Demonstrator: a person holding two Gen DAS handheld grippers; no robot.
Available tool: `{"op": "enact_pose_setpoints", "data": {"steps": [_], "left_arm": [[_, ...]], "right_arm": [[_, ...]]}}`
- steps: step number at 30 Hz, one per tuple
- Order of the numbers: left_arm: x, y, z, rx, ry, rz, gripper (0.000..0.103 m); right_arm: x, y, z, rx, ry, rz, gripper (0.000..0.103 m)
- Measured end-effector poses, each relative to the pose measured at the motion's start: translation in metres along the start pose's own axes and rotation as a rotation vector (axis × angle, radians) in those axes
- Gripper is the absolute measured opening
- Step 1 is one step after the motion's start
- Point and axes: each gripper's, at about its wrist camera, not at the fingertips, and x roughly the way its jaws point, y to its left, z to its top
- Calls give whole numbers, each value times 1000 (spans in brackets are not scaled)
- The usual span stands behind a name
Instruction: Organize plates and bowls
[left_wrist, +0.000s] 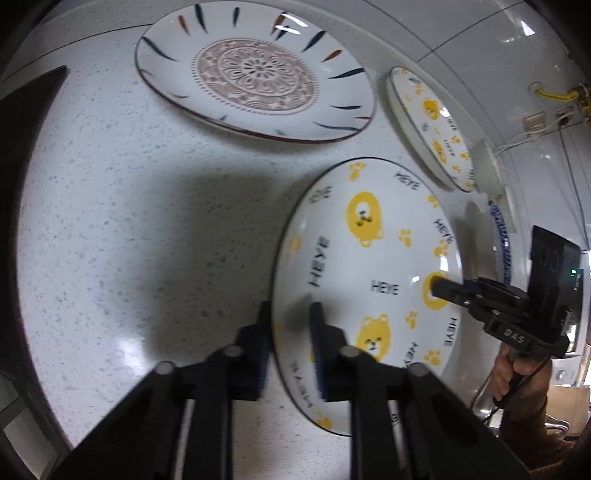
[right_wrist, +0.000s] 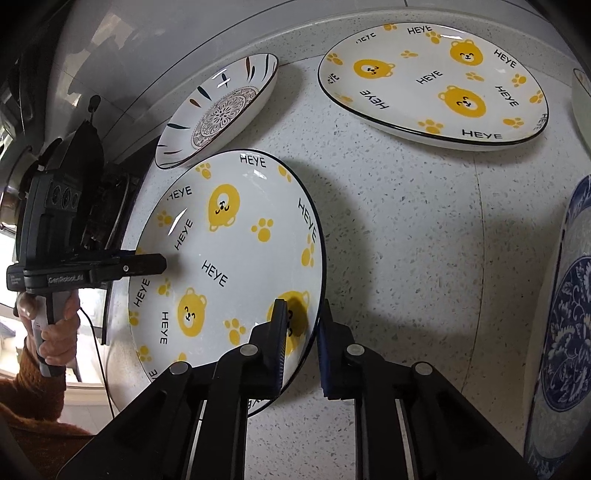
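Yellow-bear plate (right_wrist: 236, 258) is hanging over the speckled counter (left_wrist: 129, 221), w/ both claws pinching its rim: left gripper (left_wrist: 290, 347) clamping near edge, right gripper (right_wrist: 301, 343) clamping opposite edge. Mandala plate (left_wrist: 255, 70) & 2nd bear plate (right_wrist: 432, 81) are lying behind.

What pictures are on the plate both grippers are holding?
Yellow bear faces, yellow paw prints and black "HEYE" words on the white plate; clearest in the right wrist view.
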Motion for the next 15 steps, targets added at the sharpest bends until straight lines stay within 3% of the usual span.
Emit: {"op": "enact_pose_setpoints", "data": {"steps": [6, 15], "left_arm": [[-8, 7, -15, -26, -21, -13, 12], [-58, 10, -54, -10, -103, 6, 12]], "right_arm": [[0, 7, -3, -9, 14, -2, 14], [-21, 48, -16, -51, -20, 2, 13]]}}
